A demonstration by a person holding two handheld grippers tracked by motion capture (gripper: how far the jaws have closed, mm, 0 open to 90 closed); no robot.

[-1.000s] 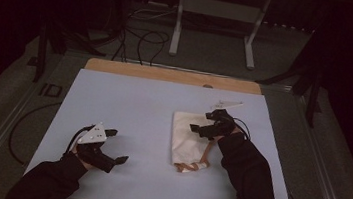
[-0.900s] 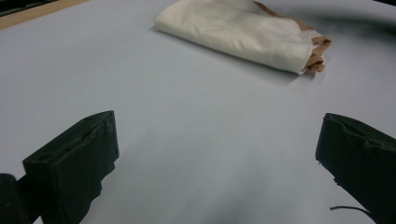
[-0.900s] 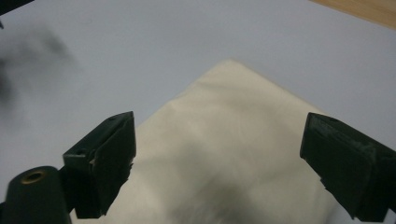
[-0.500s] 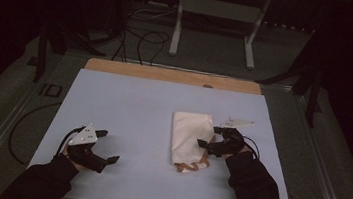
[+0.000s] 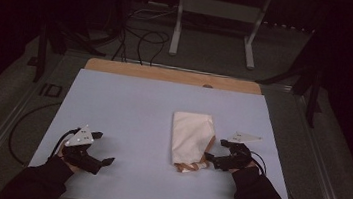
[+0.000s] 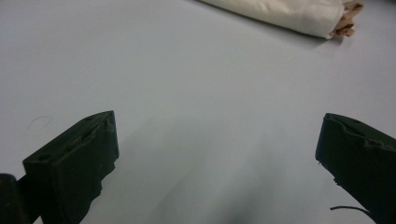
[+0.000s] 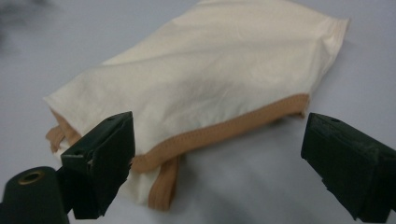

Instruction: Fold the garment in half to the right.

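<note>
A folded cream cloth bag (image 5: 190,140) lies on the table (image 5: 128,104). The right gripper (image 5: 215,151) sits just beside its right edge, jaws spread; the left gripper (image 5: 103,147), near left, gapes too.

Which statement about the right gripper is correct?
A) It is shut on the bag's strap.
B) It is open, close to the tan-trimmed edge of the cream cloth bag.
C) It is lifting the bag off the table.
B: the right gripper has its jaws wide apart, with the folded cream cloth bag lying flat just ahead of them.
</note>
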